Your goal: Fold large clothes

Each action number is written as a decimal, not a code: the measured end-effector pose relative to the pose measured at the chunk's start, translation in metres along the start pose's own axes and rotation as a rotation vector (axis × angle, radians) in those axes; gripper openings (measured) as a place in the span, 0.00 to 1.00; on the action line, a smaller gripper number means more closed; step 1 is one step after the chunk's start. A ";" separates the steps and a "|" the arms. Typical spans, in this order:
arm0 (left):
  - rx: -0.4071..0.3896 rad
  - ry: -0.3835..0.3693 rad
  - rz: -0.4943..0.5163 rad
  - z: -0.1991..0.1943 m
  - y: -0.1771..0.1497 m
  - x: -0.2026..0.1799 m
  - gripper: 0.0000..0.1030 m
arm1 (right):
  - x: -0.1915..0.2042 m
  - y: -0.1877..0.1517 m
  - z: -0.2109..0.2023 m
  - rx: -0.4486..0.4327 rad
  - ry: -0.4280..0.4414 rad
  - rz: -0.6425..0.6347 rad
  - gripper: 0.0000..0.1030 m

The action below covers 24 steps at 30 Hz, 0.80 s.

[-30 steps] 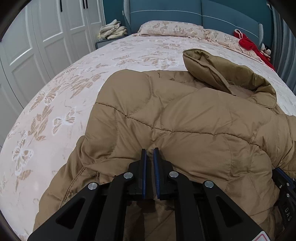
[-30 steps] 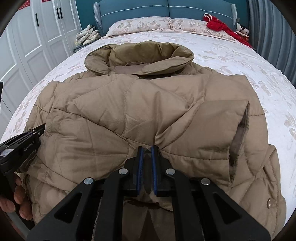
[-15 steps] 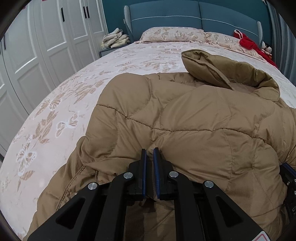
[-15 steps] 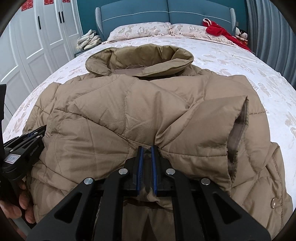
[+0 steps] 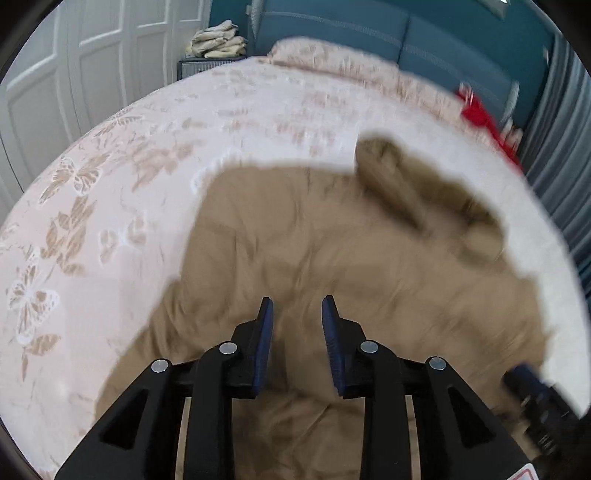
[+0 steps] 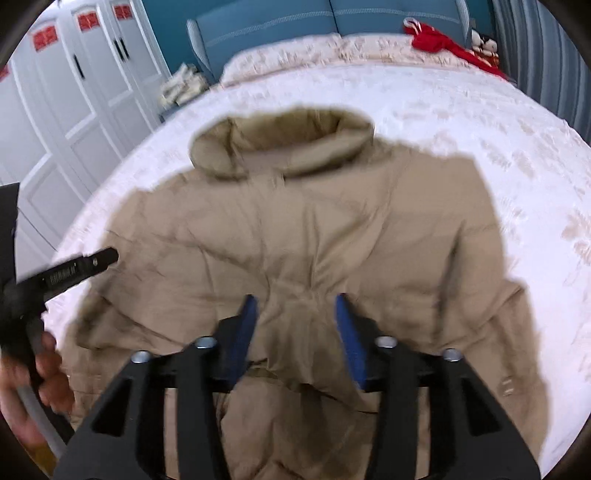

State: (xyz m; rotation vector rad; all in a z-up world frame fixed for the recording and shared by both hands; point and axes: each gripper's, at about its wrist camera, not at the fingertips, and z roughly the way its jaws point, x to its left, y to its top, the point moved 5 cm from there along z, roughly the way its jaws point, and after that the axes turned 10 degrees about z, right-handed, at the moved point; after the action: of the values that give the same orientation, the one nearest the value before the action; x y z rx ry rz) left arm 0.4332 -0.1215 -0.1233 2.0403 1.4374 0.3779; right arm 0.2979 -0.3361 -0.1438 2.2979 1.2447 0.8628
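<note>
The tan puffer jacket [image 6: 295,229] lies spread on the bed [image 6: 480,122], collar toward the headboard. Both claws are opening — the left gripper [image 5: 297,306] has nothing between its pads, and the right gripper [image 6: 295,302] has a puckered ridge of fabric between its jaws, pads clear of it. I'd lift straight off so the fold doesn't drag. Red clothes [image 6: 439,40] sit well apart by the pillows — nothing's in the way.

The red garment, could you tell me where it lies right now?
In the right wrist view, the red garment lies at the bed's far right corner, beside the pillows and against the blue headboard.
</note>
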 end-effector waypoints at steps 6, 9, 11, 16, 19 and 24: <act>0.065 -0.206 -0.129 0.024 0.071 -0.020 0.39 | -0.025 0.071 0.001 0.000 0.180 0.306 0.68; 0.145 -0.219 -0.127 0.065 0.091 -0.041 0.39 | -0.037 0.098 0.027 0.004 0.209 0.422 0.68; 0.209 -0.243 -0.155 0.090 0.096 -0.051 0.39 | -0.042 0.111 0.051 0.016 0.187 0.449 0.68; 0.242 -0.277 -0.249 0.122 0.093 -0.057 0.24 | -0.041 0.117 0.106 0.089 0.106 0.467 0.34; 0.179 -0.322 -0.188 0.108 0.098 -0.065 0.03 | -0.024 0.136 0.089 0.012 0.191 0.410 0.04; 0.122 -0.286 -0.098 0.100 0.076 -0.059 0.02 | -0.011 0.138 0.074 -0.071 0.118 0.200 0.02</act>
State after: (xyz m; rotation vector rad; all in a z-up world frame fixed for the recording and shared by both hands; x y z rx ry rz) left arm 0.5229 -0.2239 -0.1470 2.0127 1.4026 -0.0430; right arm 0.4275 -0.4219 -0.1200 2.3730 1.0242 1.1071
